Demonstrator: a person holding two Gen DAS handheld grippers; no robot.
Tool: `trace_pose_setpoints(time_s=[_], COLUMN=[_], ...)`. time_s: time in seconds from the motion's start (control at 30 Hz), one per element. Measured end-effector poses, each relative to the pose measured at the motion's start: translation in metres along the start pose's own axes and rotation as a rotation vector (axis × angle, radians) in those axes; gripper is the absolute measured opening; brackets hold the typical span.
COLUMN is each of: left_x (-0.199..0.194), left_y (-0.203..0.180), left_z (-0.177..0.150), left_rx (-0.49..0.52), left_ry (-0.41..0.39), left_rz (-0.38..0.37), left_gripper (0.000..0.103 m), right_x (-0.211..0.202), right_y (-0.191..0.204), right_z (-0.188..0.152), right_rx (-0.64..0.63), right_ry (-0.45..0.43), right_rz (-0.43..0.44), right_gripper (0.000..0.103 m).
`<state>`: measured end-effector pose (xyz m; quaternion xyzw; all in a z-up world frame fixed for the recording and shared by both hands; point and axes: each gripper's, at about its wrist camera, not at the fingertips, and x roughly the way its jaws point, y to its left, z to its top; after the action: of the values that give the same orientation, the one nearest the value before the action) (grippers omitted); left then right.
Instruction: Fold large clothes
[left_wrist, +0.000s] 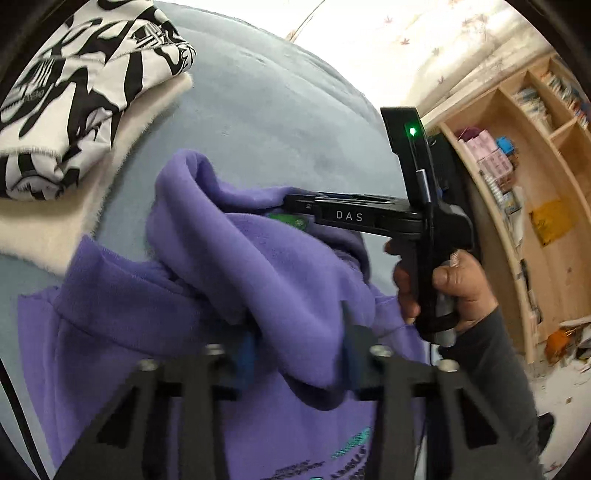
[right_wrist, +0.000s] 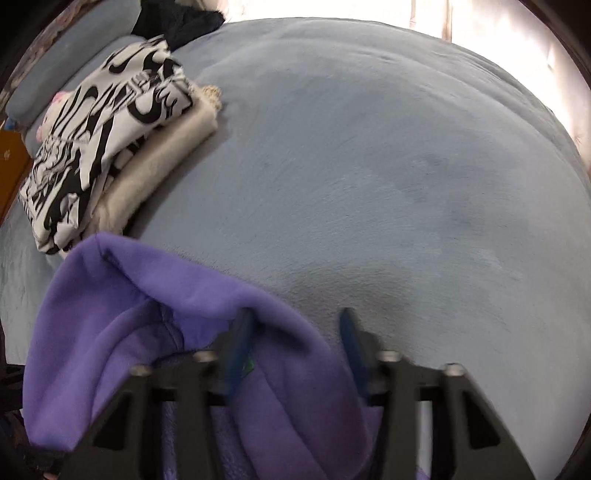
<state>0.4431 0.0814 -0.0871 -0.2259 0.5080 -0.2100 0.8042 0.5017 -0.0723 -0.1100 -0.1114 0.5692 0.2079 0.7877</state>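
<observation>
A purple hoodie (left_wrist: 236, 280) lies on the blue-grey bed cover (left_wrist: 280, 122); its hood is lifted. My left gripper (left_wrist: 299, 354) has its jaws wide apart, with hood fabric draped between them. My right gripper (left_wrist: 295, 206) reaches in from the right, held by a hand (left_wrist: 454, 288); its tips are at the neck label. In the right wrist view the hoodie (right_wrist: 155, 332) fills the lower left, and the right gripper (right_wrist: 293, 343) has its jaws apart, with hood fabric lying between them.
A folded black-and-white garment (left_wrist: 74, 96) lies on a folded cream one (left_wrist: 66, 206) at the left, also in the right wrist view (right_wrist: 107, 133). Wooden shelves (left_wrist: 517, 177) with boxes stand at the right. A pillow (right_wrist: 74, 55) is beyond the stack.
</observation>
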Motion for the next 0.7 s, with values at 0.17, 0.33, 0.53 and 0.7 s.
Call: trace_pose_setpoints(time_s=[0.17, 0.33, 0.53, 0.7], left_x=[-0.012, -0.039, -0.061, -0.046], left_y=[-0.022, -0.059, -0.081, -0.060], left_z=[0.010, 0.016, -0.037, -0.103], left_rx=[0.138, 0.342, 0.556, 0.582], left_ry=[-0.053, -0.185, -0.339, -0.309], left_rz=[0.134, 0.256, 0.291, 0.342], left_gripper=[0.012, 0.010, 0.010, 0.011], right_x=[-0.022, -0.111, -0.178, -0.151], right_y=[0.003, -0.032, -0.049, -0.025], right_z=[-0.005, -0.054, -0.192, -0.297], right_rx=[0.017, 0.239, 0.372, 0.405], right_ry=[-0.082, -0.437, -0.695, -0.571], right_rz=[-0.066, 0.030, 0.140, 0.090], right_gripper=[0.005, 0.005, 0.005, 0.008])
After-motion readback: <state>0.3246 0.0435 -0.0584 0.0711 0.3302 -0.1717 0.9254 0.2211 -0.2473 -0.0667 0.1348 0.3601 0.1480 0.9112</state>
